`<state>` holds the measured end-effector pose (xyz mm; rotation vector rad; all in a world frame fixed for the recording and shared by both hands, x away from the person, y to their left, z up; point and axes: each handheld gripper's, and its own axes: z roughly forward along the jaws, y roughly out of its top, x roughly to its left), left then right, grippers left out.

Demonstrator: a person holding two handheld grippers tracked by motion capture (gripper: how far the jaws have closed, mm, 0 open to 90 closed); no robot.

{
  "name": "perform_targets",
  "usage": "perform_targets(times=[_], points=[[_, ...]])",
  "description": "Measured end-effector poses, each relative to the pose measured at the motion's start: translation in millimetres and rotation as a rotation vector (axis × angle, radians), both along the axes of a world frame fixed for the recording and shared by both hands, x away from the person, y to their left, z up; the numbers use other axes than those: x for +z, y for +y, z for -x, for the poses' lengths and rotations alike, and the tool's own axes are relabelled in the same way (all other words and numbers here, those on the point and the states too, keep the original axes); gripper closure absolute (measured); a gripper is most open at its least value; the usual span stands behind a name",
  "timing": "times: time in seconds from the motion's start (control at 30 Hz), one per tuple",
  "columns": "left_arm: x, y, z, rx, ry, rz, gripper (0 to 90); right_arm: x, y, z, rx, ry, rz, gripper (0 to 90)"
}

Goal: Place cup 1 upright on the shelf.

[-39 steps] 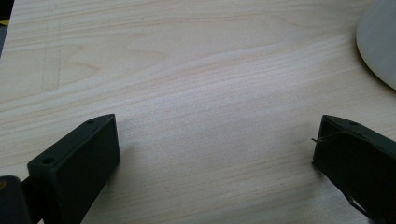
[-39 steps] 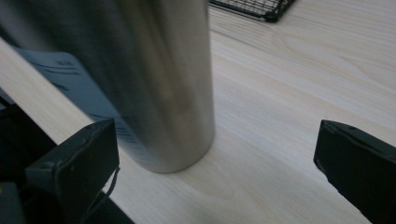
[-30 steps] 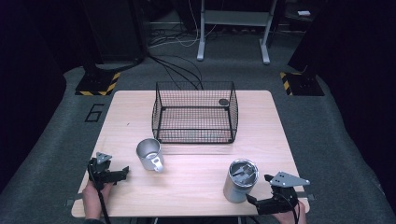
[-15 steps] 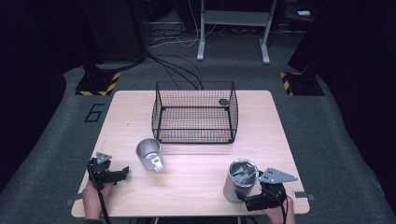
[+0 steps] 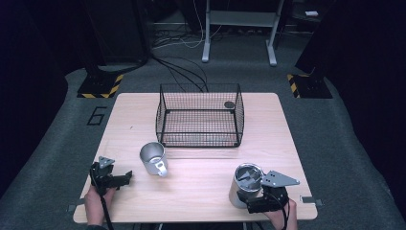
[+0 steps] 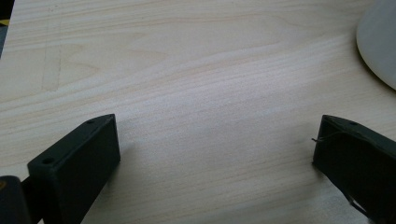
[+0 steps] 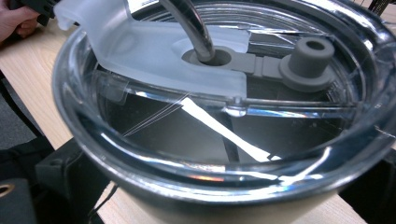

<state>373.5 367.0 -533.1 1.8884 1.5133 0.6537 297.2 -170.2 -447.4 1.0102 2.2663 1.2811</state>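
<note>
**Right gripper closes in on the steel tumbler**

The right gripper sits low at the near right edge of the pale wooden table, its 2 black jaws spread on either side of the base of the tall stainless-steel tumbler with a clear plastic lid. In the right gripper view the tumbler's lid is very near the camera and the jaws are mostly hidden under the rim, so I cannot tell whether they have clamped the wall yet.

The main risk, as I judge it, is a tip: the tumbler is tall, stands close to the table's near edge, and a low or off-centre squeeze on smooth metal could let it slip or topple. The lid may also be loose.

The left gripper rests on the table at the near left, jaws wide apart and empty, with bare wood between them. It lies just short of the short polished-metal mug with a handle, whose pale curved side shows at the top right of the left gripper view. The black wire basket stands behind, well apart from both.
</note>
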Motion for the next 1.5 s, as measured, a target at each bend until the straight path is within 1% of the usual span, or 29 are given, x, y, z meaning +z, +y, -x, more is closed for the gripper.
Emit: perform_targets(times=[0.1, 0.2, 0.27, 0.37, 0.43, 0.47, 0.53, 0.57, 0.6, 0.63, 0.67, 0.8, 0.83, 0.9, 0.93, 1.03, 1.1, 1.23, 1.3, 1.33, 1.4, 1.5], points=[[0.0, -0.1, 0.1, 0.001, 0.002, 0.002, 0.4, 0.3, 0.8, 1.2, -0.005, -0.001, 0.007, 2.8], [0.0, -0.1, 0.1, 0.001, 0.001, 0.001, 0.4, 0.5, 1.5, 1.0, 0.003, -0.012, 0.011, 3.0], [0.1, -0.1, 0.1, 0.001, 0.001, 0.0, 0.4, 1.1, 3.9, 2.2, -0.009, -0.025, 0.02, 3.1], [0.0, -0.1, 0.1, 0.001, 0.001, 0.001, 0.4, 1.2, 5.0, 2.5, -0.013, -0.03, 0.027, 3.1], [0.1, -0.1, 0.1, 0.001, 0.001, 0.0, 0.4, 1.9, 6.2, 1.9, -0.03, -0.026, 0.024, 3.2], [0.1, -0.1, 0.1, 0.001, 0.001, 0.0, 0.4, 2.7, 6.0, 1.4, -0.033, -0.032, 0.026, 3.2], [0.1, -0.1, 0.1, 0.001, 0.001, 0.0, 0.4, 4.6, 5.6, 0.8, -0.029, -0.036, 0.017, 3.2], [0.1, -0.1, 0.1, 0.0, 0.001, 0.0, 0.4, 6.2, 5.9, 1.1, -0.028, -0.031, 0.008, 3.2], [0.1, -0.1, 0.1, 0.0, 0.001, 0.0, 0.4, 7.7, 5.3, 0.5, -0.025, -0.039, 0.012, 3.1], [0.0, -0.1, 0.1, 0.001, 0.001, 0.0, 0.4, 9.3, 6.1, 0.1, -0.03, -0.038, 0.003, 3.2], [0.1, -0.1, 0.1, 0.001, 0.001, 0.0, 0.4, 10.9, 5.9, -0.9, -0.032, -0.045, 0.011, 3.2], [0.0, -0.1, 0.1, 0.0, 0.0, 0.0, 0.4, 17.4, 7.4, -3.4, -0.035, -0.047, 0.003, 3.1], [0.0, -0.1, 0.1, 0.001, 0.001, 0.001, 0.4, 19.2, 7.4, -4.0, -0.029, -0.048, 0.011, 3.2], [0.0, -0.1, 0.1, 0.001, 0.001, 0.0, 0.4, 20.4, 8.7, -4.9, -0.038, -0.057, 0.007, 3.2], [0.0, -0.1, 0.1, 0.001, 0.001, 0.0, 0.4, 23.8, 10.0, -6.4, -0.032, -0.057, 0.018, 3.2], [0.0, -0.1, 0.1, 0.001, 0.001, 0.001, 0.4, 25.4, 11.8, -7.9, -0.035, -0.058, 0.019, 3.2], [0.0, -0.1, 0.1, 0.001, 0.002, 0.001, 0.4, 28.2, 14.4, -11.1, -0.025, -0.062, 0.029, 3.2], [0.0, 0.0, 0.0, 0.001, 0.002, 0.003, 0.4, 30.4, 17.5, -13.7, -0.028, -0.061, 0.027, 3.2], [0.0, -0.1, 0.0, 0.001, 0.003, 0.003, 0.4, 32.4, 19.3, -17.1, -0.016, -0.068, 0.03, 3.2], [0.0, 0.0, 0.0, 0.0, 0.002, 0.002, 0.4, 33.3, 20.3, -17.7, -0.021, -0.06, 0.029, 3.2], [0.0, 0.0, 0.0, 0.001, 0.003, 0.003, 0.4, 35.0, 21.1, -19.9, -0.022, -0.058, 0.03, 3.2], [0.0, 0.0, 0.0, 0.001, 0.002, 0.003, 0.4, 38.0, 22.5, -23.2, -0.013, -0.065, 0.034, 3.2]])
